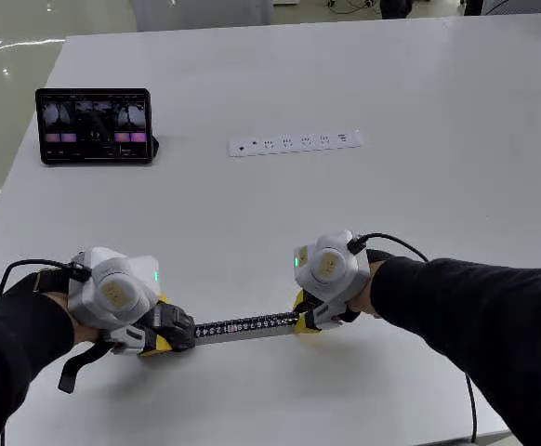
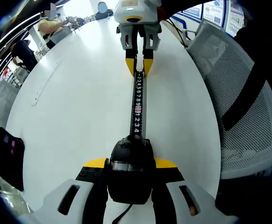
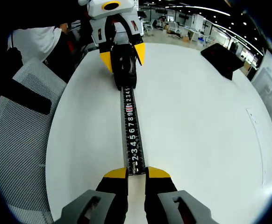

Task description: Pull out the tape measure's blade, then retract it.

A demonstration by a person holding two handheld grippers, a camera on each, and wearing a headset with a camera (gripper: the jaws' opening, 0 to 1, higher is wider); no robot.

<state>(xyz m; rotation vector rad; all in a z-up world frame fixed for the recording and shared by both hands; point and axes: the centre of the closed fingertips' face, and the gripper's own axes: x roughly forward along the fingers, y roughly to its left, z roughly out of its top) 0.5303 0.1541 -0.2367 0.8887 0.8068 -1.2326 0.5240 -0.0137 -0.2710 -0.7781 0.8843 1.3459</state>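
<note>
Head view: a white workbench [image 1: 419, 139] with the tape measure lying near its front edge, stretched between the two hand-held tools. The left gripper [image 1: 162, 338] clenches the black, blocky tape measure case [image 1: 176, 327]. The right gripper [image 1: 304, 321] pinches the free end of the dark metal blade [image 1: 247, 325], which is printed with pale numerals. The blade runs straight and low over the tabletop between the two, partly extended. A black tablet with a lit screen [image 1: 94, 125] stands at the far left, and a long white power strip [image 1: 296, 142] lies flat near the middle, both well apart from the tape measure.

Left gripper view: the yellow-tipped jaws of the left gripper [image 2: 131, 163] are closed against both sides of the case [image 2: 131, 179]. The blade [image 2: 137, 107] leads away to the right gripper [image 2: 139, 67]. A grey mesh chair [image 2: 248, 116] stands beside the table.

Right gripper view: the right gripper [image 3: 136, 173] grips the blade [image 3: 130, 126] at its end. The left gripper [image 3: 123, 55] holds the case [image 3: 125, 70] at the far end.
</note>
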